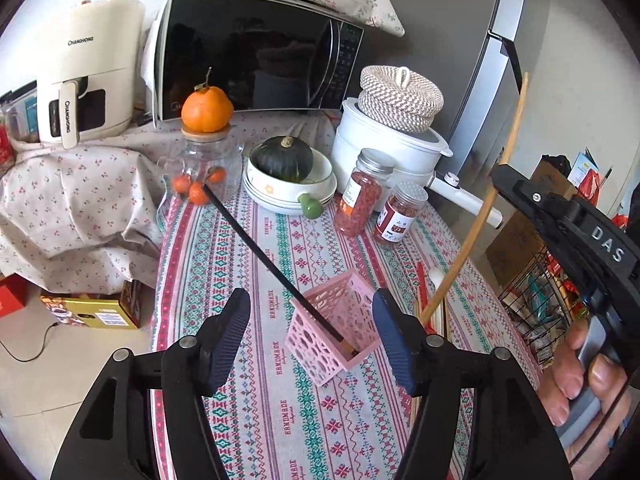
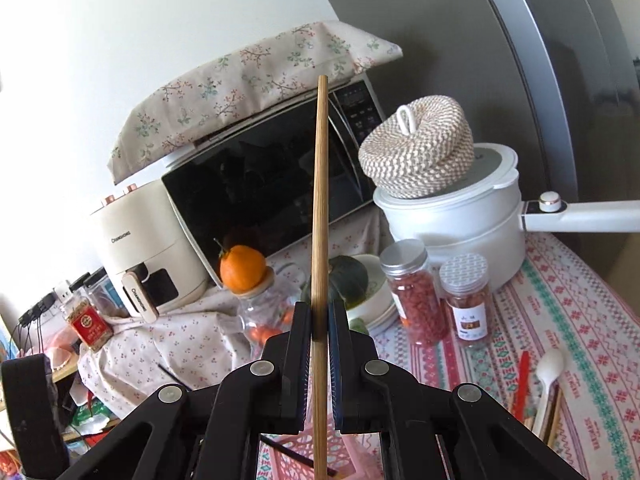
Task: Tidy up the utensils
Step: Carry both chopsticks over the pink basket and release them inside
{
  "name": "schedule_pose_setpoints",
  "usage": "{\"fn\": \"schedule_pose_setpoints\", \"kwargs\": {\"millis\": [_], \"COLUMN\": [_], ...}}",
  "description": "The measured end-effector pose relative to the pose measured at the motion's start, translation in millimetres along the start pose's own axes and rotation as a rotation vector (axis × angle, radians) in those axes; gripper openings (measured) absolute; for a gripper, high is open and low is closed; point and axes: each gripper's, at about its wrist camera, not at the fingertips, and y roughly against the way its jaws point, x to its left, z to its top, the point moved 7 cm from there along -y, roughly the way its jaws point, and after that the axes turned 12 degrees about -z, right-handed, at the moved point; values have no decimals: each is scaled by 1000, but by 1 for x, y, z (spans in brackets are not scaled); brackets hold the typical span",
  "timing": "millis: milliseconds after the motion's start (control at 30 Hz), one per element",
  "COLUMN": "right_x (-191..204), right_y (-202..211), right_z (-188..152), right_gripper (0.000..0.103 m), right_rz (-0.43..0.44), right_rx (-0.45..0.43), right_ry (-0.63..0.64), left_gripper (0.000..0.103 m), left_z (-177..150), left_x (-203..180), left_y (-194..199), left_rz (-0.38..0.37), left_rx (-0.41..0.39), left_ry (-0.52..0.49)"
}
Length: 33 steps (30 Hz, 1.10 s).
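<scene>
A pink perforated utensil holder stands on the patterned tablecloth. A black chopstick leans in it, its top pointing up and left. My left gripper is open, one finger on each side of the holder, and neither pad touches the holder or the chopstick. My right gripper is shut on a bamboo chopstick, held almost upright. In the left wrist view a hand carries this right gripper at the right, and the bamboo chopstick slants down beside the holder. The holder shows below the right gripper.
Loose on the cloth lie a white spoon, a red chopstick and wooden chopsticks. Behind stand two spice jars, stacked bowls with a squash, a glass jar, a white pot, a microwave and an air fryer.
</scene>
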Motion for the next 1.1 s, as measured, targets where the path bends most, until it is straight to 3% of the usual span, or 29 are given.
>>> {"fn": "schedule_pose_setpoints", "kwargs": {"millis": [400,700,800,900,1100], "right_x": [22,38,41,36,9], "right_y": [-32,-58,-60,-55,-36], "right_z": [-23,-55,-61,-57,-38], "right_gripper": [5,7,19,40,60], "right_rz": [-51,-69,-58,-52,-71], "right_rx": [-20,54,88,99,123], "right_ry": [56,120,141,134,111], "left_gripper": [73,82,87,91,102], "left_z": [-29,-36,-39,-42,-51], "left_x": [24,42,44,41,25], "left_y": [6,1,0,-1,-4], "left_rz": [38,108,127,125,105], "left_rx": [89,128,140,149,167], "left_ry": [2,30,46,39,20]}}
